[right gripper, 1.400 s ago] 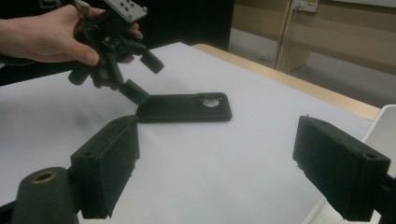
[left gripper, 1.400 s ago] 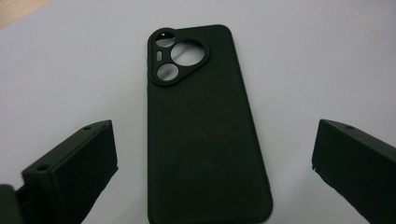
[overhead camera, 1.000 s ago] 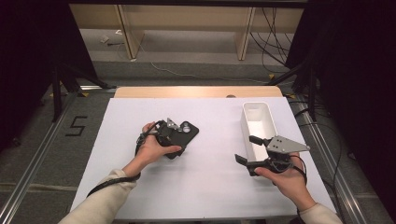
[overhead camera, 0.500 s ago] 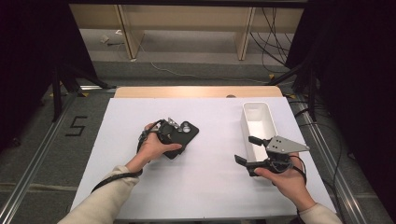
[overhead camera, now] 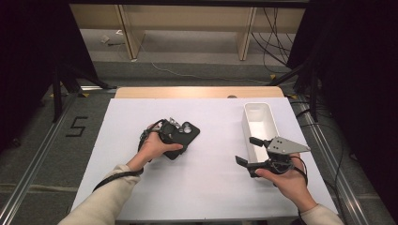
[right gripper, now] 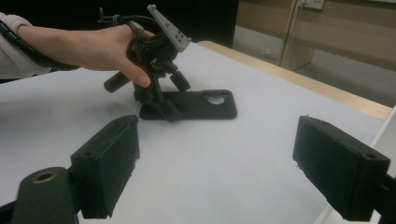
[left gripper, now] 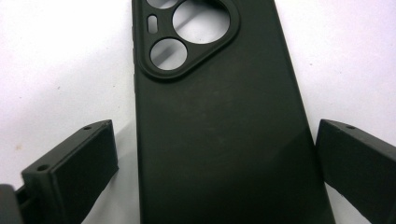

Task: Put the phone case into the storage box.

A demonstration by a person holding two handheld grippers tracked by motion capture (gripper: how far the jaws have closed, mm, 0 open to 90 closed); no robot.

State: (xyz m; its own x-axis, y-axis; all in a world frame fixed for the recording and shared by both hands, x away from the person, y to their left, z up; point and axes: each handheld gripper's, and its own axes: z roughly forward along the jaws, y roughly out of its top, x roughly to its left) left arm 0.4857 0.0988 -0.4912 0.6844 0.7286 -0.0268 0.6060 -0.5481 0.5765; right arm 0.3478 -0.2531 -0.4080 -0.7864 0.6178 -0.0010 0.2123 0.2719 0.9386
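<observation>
Now: left tongs [overhead camera: 165,140] released astride phone case [left gripper: 224,130] | right tongs [overhead camera: 248,151] released | white bin [overhead camera: 259,123] beside

phone case [overhead camera: 182,137]: 1 | white bin [overhead camera: 259,126]: 1 | tools: 2

Your left hand [overhead camera: 155,146] covers the phone case's [overhead camera: 182,137] seven o'clock end; its top and bottom run off the left gripper view.

Black two-jaw tool [overhead camera: 246,151] with grey three-cornered plate, trailing black cable, cream sleeves
</observation>
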